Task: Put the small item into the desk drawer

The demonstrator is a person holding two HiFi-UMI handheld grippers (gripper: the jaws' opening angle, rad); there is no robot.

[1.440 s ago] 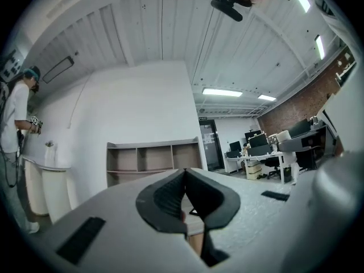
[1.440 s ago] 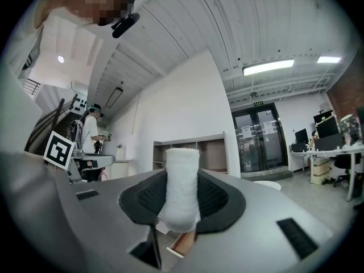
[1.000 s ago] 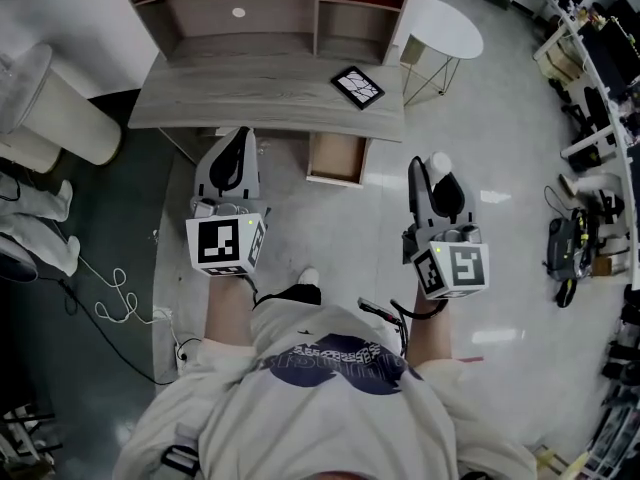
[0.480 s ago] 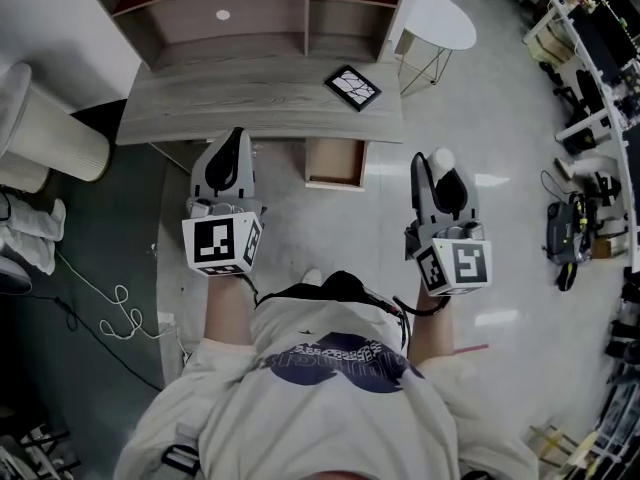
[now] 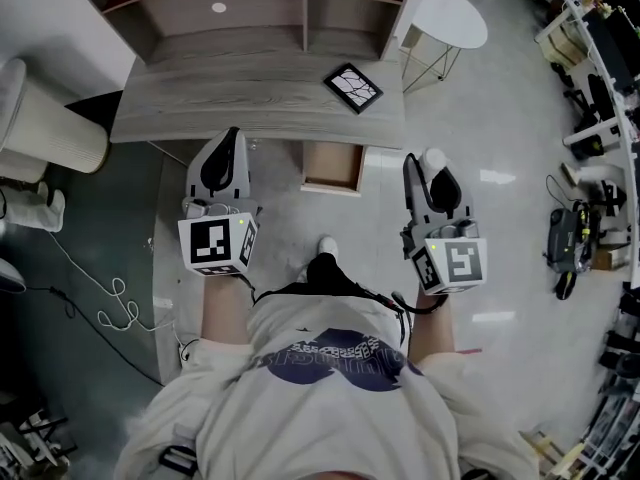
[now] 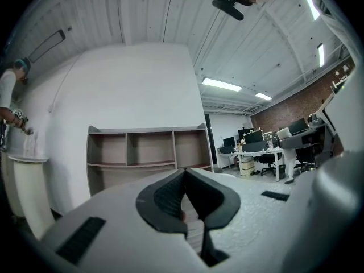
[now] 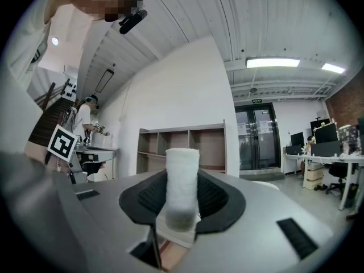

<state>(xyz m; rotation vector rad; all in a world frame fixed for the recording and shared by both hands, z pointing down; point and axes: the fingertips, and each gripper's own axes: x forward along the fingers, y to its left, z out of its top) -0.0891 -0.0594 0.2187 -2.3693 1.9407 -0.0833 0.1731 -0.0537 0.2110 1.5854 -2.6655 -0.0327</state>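
Note:
In the head view my right gripper (image 5: 429, 164) is shut on a small white roll (image 5: 434, 157), held over the floor to the right of the open desk drawer (image 5: 333, 166). The right gripper view shows the white roll (image 7: 182, 181) upright between the dark pads of that gripper (image 7: 182, 201). My left gripper (image 5: 232, 136) hangs just before the desk's front edge, left of the drawer. Its jaws meet with nothing between them in the left gripper view (image 6: 183, 176). The grey wooden desk (image 5: 230, 103) carries a black framed tile (image 5: 352, 87).
A shelf hutch (image 5: 250, 8) stands on the back of the desk. A white round side table (image 5: 447, 15) is at the right of it, a pale ribbed cylinder (image 5: 45, 118) at the left. Cables (image 5: 112, 300) lie on the floor; office clutter (image 5: 590, 228) lines the right.
The person has taken a step, one shoe now showing ahead of the body. Desk and drawer sit slightly lower in view. Both grippers keep their places and the roll stays held.

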